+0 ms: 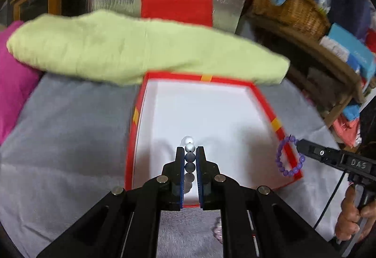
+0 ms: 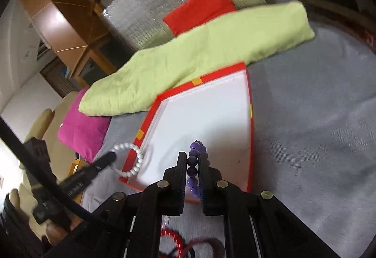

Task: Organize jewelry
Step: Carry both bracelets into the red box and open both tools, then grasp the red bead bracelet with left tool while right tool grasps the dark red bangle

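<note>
A red box with a white inside (image 1: 211, 117) lies open on grey cloth; it also shows in the right wrist view (image 2: 211, 117). My left gripper (image 1: 190, 152) is shut on a white bead bracelet (image 1: 189, 150) and holds it over the box's near part. In the right wrist view the white bead bracelet (image 2: 131, 159) hangs as a ring over the box's left rim. My right gripper (image 2: 193, 157) is shut on a purple bead bracelet (image 2: 195, 164) above the box's near edge. In the left wrist view the purple bead bracelet (image 1: 289, 157) hangs over the box's right rim.
A light green cloth (image 1: 141, 51) lies behind the box, with a pink cushion (image 1: 14, 84) at the left. A pale pink bracelet (image 1: 218, 229) and a red bracelet (image 2: 171, 239) lie on the grey cloth near me. A wicker basket (image 1: 289, 6) stands at the back right.
</note>
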Motion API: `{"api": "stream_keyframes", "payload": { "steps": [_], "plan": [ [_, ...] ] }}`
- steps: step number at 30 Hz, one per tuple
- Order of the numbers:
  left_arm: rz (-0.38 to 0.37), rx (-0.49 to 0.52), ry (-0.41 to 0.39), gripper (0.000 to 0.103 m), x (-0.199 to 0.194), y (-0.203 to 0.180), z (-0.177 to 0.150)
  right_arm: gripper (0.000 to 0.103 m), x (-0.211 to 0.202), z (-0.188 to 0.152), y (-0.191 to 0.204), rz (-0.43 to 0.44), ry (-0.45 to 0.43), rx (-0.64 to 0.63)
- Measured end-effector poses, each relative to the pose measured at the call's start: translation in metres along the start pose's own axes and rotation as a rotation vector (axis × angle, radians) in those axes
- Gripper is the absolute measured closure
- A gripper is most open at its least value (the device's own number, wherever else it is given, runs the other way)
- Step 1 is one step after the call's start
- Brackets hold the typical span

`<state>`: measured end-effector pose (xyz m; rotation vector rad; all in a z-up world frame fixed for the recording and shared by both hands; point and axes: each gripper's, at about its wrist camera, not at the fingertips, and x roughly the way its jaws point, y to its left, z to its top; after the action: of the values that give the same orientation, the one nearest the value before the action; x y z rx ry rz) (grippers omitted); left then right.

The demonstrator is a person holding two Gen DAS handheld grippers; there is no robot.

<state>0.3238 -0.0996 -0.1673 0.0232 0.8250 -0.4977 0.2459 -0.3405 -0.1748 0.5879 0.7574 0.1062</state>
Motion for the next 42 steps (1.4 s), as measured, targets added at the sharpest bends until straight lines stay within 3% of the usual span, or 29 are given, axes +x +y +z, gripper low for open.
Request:
{"api": "stream_keyframes", "payload": {
  "steps": [5, 10, 13, 15, 16, 21, 26, 28, 30, 31, 36, 42],
  "plan": [
    [0.03, -0.02, 0.087, 0.093, 0.023, 0.004, -0.009, 0.093, 0.033, -0.001, -0.009, -0.04, 0.065, 0.018],
    [0.036, -0.045, 0.162, 0.093, 0.035, 0.009, -0.02, 0.089, 0.036, 0.002, -0.015, -0.118, 0.048, 0.026],
    [0.028, -0.047, 0.179, 0.093, 0.036, 0.009, -0.023, 0.077, 0.03, 0.005, -0.019, -0.146, 0.022, 0.042],
    [0.028, -0.031, 0.186, 0.093, 0.035, 0.004, -0.026, 0.058, 0.024, 0.007, -0.019, -0.158, -0.001, 0.04],
    [0.025, -0.027, 0.189, 0.093, 0.035, 0.002, -0.028, 0.057, 0.019, 0.008, -0.018, -0.16, -0.018, 0.031],
    [-0.003, -0.007, 0.199, 0.093, 0.033, -0.016, -0.03, 0.057, 0.0, 0.008, -0.014, -0.157, -0.018, -0.023],
    [0.019, -0.004, 0.182, 0.092, 0.026, -0.024, -0.029, 0.057, -0.027, 0.0, -0.018, -0.151, 0.014, -0.059],
    [0.034, -0.017, 0.164, 0.083, 0.02, -0.02, -0.029, 0.057, -0.037, -0.006, -0.019, -0.148, 0.031, -0.073],
    [0.049, -0.025, 0.121, 0.056, 0.002, -0.015, -0.034, 0.057, -0.048, -0.014, -0.022, -0.142, 0.055, -0.092],
    [0.054, -0.029, 0.098, 0.051, -0.007, -0.013, -0.036, 0.057, -0.054, -0.018, -0.024, -0.14, 0.066, -0.098],
    [0.031, -0.011, 0.036, 0.049, -0.047, -0.009, -0.052, 0.057, -0.074, -0.044, -0.029, -0.128, 0.112, -0.094],
    [-0.018, -0.025, 0.116, 0.049, -0.057, -0.019, -0.087, 0.057, -0.081, -0.074, -0.029, -0.105, 0.158, -0.06]
  ]
}}
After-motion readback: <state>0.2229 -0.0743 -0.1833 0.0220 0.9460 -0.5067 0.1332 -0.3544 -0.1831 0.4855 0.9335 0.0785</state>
